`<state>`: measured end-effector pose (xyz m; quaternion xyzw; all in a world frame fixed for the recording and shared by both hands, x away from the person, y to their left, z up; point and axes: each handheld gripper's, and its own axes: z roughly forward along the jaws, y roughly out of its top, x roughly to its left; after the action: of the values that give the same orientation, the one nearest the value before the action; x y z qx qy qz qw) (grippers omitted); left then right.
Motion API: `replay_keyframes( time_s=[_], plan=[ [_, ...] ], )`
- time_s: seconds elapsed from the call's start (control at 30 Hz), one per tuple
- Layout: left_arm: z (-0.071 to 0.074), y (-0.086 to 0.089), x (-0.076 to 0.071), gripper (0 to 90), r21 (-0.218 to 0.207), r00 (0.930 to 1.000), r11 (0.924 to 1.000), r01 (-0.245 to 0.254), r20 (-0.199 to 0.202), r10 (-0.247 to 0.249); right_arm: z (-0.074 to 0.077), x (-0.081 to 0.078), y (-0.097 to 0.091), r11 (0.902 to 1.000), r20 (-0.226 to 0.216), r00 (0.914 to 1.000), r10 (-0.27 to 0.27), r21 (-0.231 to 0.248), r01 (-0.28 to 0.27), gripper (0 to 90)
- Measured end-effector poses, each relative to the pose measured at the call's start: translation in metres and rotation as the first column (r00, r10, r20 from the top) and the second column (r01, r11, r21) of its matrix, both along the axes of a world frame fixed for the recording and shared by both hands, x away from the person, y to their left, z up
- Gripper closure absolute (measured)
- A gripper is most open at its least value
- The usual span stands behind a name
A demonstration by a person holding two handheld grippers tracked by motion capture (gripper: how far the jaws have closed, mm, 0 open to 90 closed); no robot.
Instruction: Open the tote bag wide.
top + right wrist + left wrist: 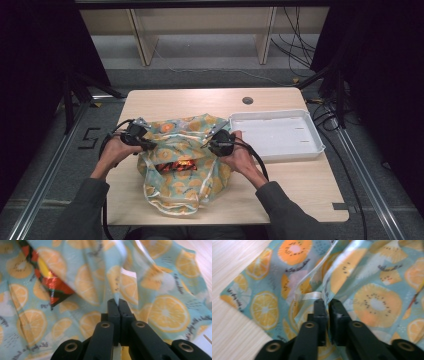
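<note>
Lay crumpled at the middle of the light wooden bench, toward its near edge: a thin plastic bag printed with orange slices on pale blue, mouth gaping over something shiny red and orange inside. Gripped at its left rim by the left tongs, whose jaws stood a narrow gap apart with a fold of the film between them. Pinched at its right rim by the right tongs, clamped tight on an upright pleat. Stood just right of the bag, near the bench's right edge: a shallow white rectangular plastic tray.
</note>
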<state>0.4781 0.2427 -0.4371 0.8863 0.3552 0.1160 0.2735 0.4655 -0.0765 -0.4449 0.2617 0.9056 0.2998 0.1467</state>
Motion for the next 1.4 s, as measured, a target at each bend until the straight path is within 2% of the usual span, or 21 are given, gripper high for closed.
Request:
replay_keyframes(
  time_s=[0.07,0.17,0.3,0.33,0.4,0.43,0.5,0.63,0.7,0.8,0.83,0.9,0.93,1.0,1.07,1.1,1.17,1.3,1.33,1.37,1.4],
  plan=[
    [0.008,-0.002,-0.008,59.9,0.010,0.9999,0.9999,0.011,-0.010,-0.011,0.000,0.003,-0.003,0.9997,-0.017,0.9996,-0.023,0.008,0.024,90.0],
    [0.028,-0.007,-0.027,41.5,0.038,0.9992,0.9992,-0.009,0.040,0.007,-0.004,0.005,-0.002,0.9996,-0.026,0.9993,-0.025,0.011,0.026,90.0],
    [0.055,-0.022,-0.057,39.0,0.041,0.9893,0.9983,0.042,0.138,-0.047,-0.004,0.005,0.001,0.9999,-0.031,0.9994,-0.014,-0.001,0.014,90.0],
    [0.057,-0.029,-0.066,41.1,0.047,0.9816,0.9974,0.055,0.180,-0.062,-0.004,0.005,0.001,0.9999,-0.029,0.9995,-0.014,-0.002,0.014,90.0],
    [0.053,-0.040,-0.079,43.6,0.046,0.9807,0.9927,0.111,0.157,-0.117,-0.003,0.004,0.001,0.9998,-0.034,0.9992,-0.019,0.008,0.020,90.0],
    [0.049,-0.044,-0.082,44.6,0.076,0.9819,0.9897,0.121,0.137,-0.131,-0.003,0.005,0.001,0.9998,-0.023,0.9996,-0.017,0.013,0.018,90.0],
    [0.038,-0.047,-0.082,44.4,0.130,0.9841,0.9853,0.111,0.124,-0.127,-0.002,0.005,0.000,0.9997,-0.025,0.9996,-0.017,0.015,0.017,90.0],
    [0.011,-0.043,-0.075,43.9,0.165,0.9884,0.9822,0.089,0.107,-0.107,-0.001,0.004,0.000,0.9996,-0.023,0.9996,-0.017,0.020,0.017,90.0],
    [0.000,-0.041,-0.072,41.8,0.224,0.9880,0.9712,0.080,0.111,-0.107,-0.002,0.005,0.000,0.9998,-0.028,0.9995,-0.013,0.017,0.014,90.0],
    [-0.011,-0.037,-0.069,41.5,0.283,0.9901,0.9559,0.080,0.089,-0.109,-0.002,0.007,-0.002,0.9995,-0.031,0.9992,-0.026,0.017,0.026,90.0],
    [-0.014,-0.036,-0.069,41.6,0.281,0.9900,0.9569,0.074,0.095,-0.104,-0.003,0.008,-0.003,0.9997,-0.029,0.9993,-0.022,0.009,0.023,90.0],
    [-0.018,-0.036,-0.070,42.7,0.299,0.9905,0.9511,0.078,0.085,-0.108,-0.005,0.008,-0.003,0.9998,-0.021,0.9997,-0.016,0.010,0.016,90.0],
    [-0.020,-0.036,-0.070,43.9,0.307,0.9898,0.9476,0.088,0.080,-0.118,-0.004,0.007,-0.003,0.9999,-0.040,0.9991,-0.014,0.001,0.014,90.0],
    [-0.023,-0.036,-0.071,49.7,0.333,0.9873,0.9371,0.105,0.078,-0.138,-0.004,0.007,-0.003,0.9996,-0.046,0.9986,-0.027,0.004,0.027,90.0],
    [-0.023,-0.035,-0.070,58.9,0.336,0.9855,0.9349,0.113,0.082,-0.149,-0.005,0.007,-0.002,0.9997,-0.042,0.9988,-0.024,0.003,0.024,90.0],
    [-0.022,-0.035,-0.070,63.7,0.330,0.9855,0.9369,0.115,0.080,-0.150,-0.005,0.006,-0.002,0.9998,-0.041,0.9989,-0.022,0.002,0.022,90.0],
    [-0.020,-0.033,-0.070,74.3,0.335,0.9824,0.9325,0.134,0.079,-0.170,-0.005,0.007,-0.003,0.9998,-0.033,0.9994,-0.014,0.010,0.015,90.0],
    [-0.008,-0.029,-0.072,87.1,0.305,0.9761,0.9375,0.168,0.081,-0.201,-0.004,0.007,-0.004,0.9999,-0.028,0.9995,-0.016,0.005,0.017,90.0],
    [-0.002,-0.028,-0.074,88.4,0.296,0.9745,0.9388,0.176,0.082,-0.209,-0.003,0.007,-0.004,0.9996,-0.044,0.9987,-0.025,0.007,0.026,90.0],
    [0.003,-0.026,-0.074,89.0,0.308,0.9703,0.9304,0.200,0.070,-0.231,-0.003,0.008,-0.005,0.9997,-0.029,0.9993,-0.021,0.011,0.022,90.0],
    [0.009,-0.024,-0.076,89.2,0.307,0.9653,0.9265,0.218,0.072,-0.251,-0.003,0.007,-0.005,0.9991,-0.039,0.9987,-0.034,0.023,0.035,90.0]
  ],
)
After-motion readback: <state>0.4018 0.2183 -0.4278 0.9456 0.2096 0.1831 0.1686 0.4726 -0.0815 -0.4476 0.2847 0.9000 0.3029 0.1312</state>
